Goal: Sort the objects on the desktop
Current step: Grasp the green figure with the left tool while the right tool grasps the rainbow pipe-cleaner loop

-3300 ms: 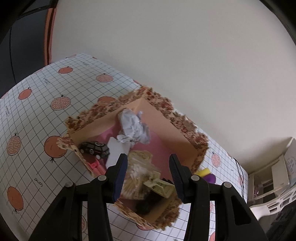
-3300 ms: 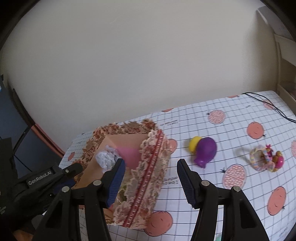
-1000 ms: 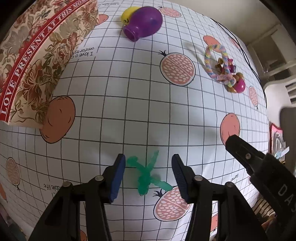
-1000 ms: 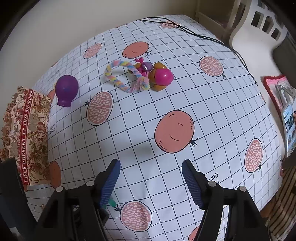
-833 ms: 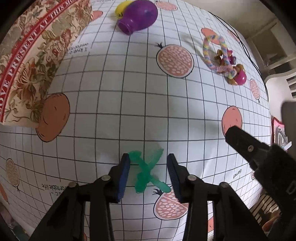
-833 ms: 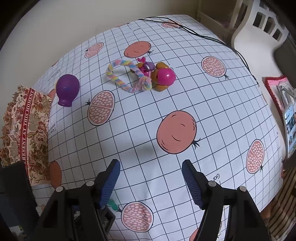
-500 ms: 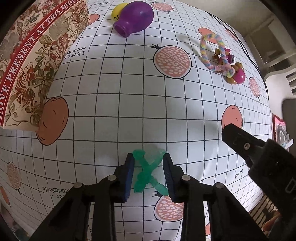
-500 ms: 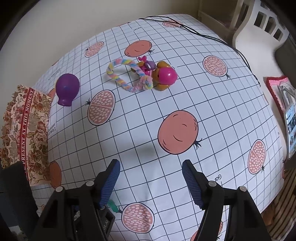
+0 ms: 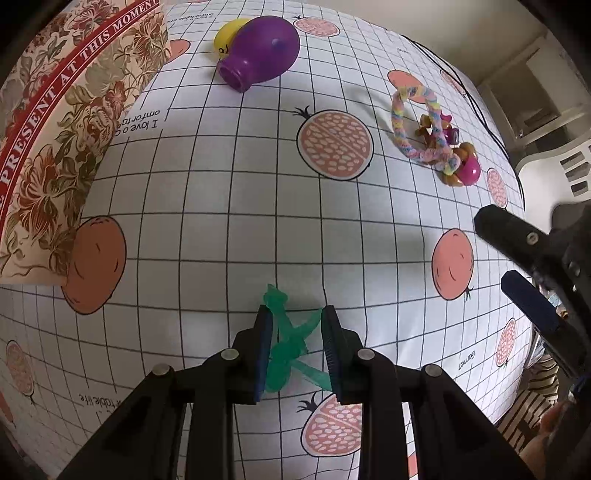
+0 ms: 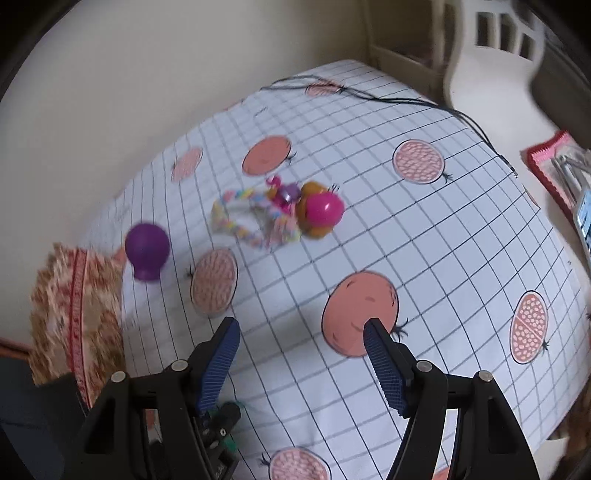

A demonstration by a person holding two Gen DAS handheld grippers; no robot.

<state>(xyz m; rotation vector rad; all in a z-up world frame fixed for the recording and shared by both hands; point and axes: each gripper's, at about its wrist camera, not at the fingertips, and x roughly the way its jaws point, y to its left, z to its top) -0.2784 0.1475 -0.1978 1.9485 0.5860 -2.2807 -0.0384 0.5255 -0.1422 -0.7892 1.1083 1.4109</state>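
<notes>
Left wrist view: my left tongs point(image 9: 295, 349), jaws just closing, clamp green plastic toy point(image 9: 286, 349) low on table point(image 9: 221, 206); purple vase point(image 9: 262, 51), floral box point(image 9: 55, 122) farther off.
Right wrist view: my right tongs point(image 10: 301, 358) apart, empty, above table; braided ring point(image 10: 243, 221) beyond.

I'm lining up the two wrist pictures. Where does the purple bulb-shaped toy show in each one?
Left wrist view: purple toy at the top centre, lying on its side beside a yellow toy.
Right wrist view: purple toy at mid-left, blurred, just right of the floral box.
Shared landmark: the rainbow braided ring with the pink ball.
</notes>
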